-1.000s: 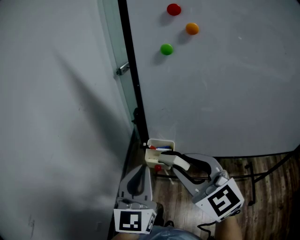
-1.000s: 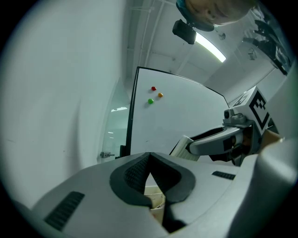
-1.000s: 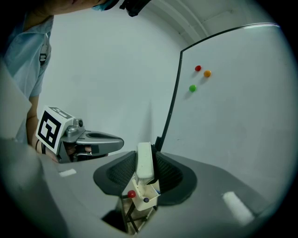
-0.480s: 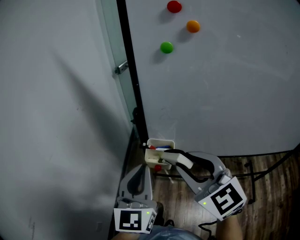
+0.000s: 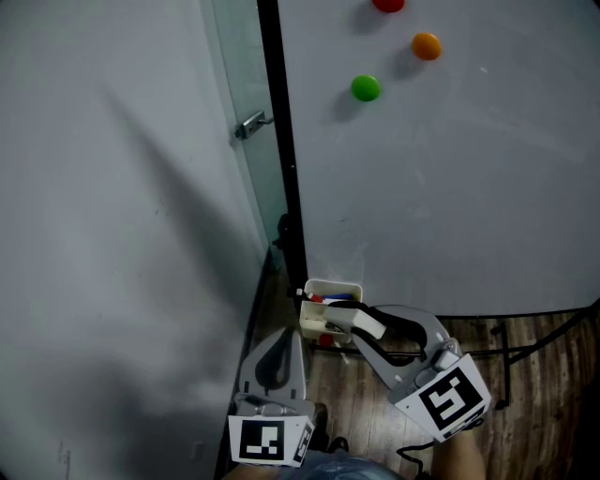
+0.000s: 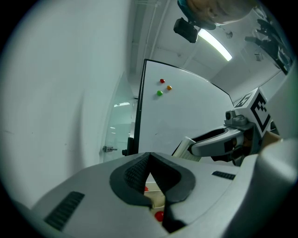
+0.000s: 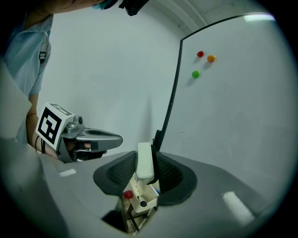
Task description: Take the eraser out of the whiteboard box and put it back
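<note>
The small white whiteboard box (image 5: 331, 290) hangs at the board's lower left corner, with markers and a red cap in it; it shows below the jaws in the right gripper view (image 7: 142, 195) too. My right gripper (image 5: 344, 321) is shut on the white eraser (image 7: 144, 160), held upright between its pads just in front of and above the box. From the left gripper view the eraser (image 6: 188, 145) juts out of the right gripper's tips. My left gripper (image 5: 280, 345) hangs lower left of the box, shut with nothing in it (image 6: 150, 157).
The whiteboard (image 5: 469, 187) carries red (image 5: 388, 5), orange (image 5: 426, 45) and green (image 5: 365, 88) magnets. Left of its black frame is a glass pane with a metal handle (image 5: 249, 125), then a grey wall. The board's stand legs (image 5: 497, 356) rest on a wood floor.
The head view has shifted, so board, magnets and box sit further right in frame. Both grippers have eased slightly toward the box, the eraser staying in the right one.
</note>
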